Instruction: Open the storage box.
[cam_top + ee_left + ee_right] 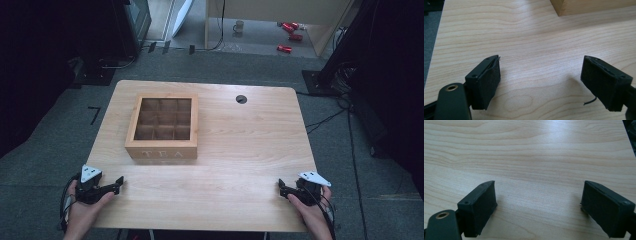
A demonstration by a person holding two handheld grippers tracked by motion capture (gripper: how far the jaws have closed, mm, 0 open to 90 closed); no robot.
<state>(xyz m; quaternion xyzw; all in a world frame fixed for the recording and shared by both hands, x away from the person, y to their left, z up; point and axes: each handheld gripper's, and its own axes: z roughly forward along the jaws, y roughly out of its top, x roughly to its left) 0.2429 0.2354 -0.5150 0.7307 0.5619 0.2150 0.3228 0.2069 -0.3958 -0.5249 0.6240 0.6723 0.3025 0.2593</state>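
Hands rest at the near edge of the wooden table [240, 150], one at each corner. The left gripper [119, 182] and the right gripper [281, 187] both have their jaws spread wide over bare wood, pinching nothing. Farther back, left of centre, sits a wooden tea box [162, 127], its grid of compartments seemingly empty, though they are dim. Beyond it, a small dark hole [241, 99] marks the tabletop.

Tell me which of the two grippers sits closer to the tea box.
The left gripper, by the table's near left edge, sits closer: the tea box stands left of centre, and its corner shows in the left gripper view.
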